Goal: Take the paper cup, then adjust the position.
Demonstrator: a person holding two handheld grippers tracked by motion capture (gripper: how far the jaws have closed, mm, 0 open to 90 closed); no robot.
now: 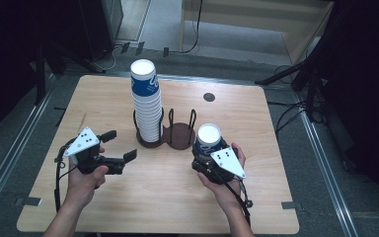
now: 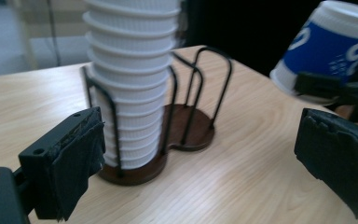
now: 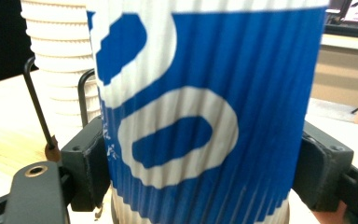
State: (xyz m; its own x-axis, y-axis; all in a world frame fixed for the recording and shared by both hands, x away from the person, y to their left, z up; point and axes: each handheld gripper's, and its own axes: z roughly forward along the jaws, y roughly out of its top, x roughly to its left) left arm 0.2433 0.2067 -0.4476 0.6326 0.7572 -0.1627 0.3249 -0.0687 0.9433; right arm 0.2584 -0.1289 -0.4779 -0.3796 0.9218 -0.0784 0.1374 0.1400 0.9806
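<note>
Blue cup [image 1: 209,139] is clamped in right gripper [image 1: 208,157], held just right of holder [image 1: 180,136]; left gripper [image 1: 120,146] is spread, empty; cup wall may be crushed if squeezed harder; stack [image 1: 146,103] may be toppled if brushed.

High view: table [image 1: 177,197] evenly lit from overhead, surroundings nearly black, shadows faint. Left gripper view: near claw pads soft, background washed out. Right gripper view: cup [image 3: 205,116] blurred, probably too close for focus.
</note>
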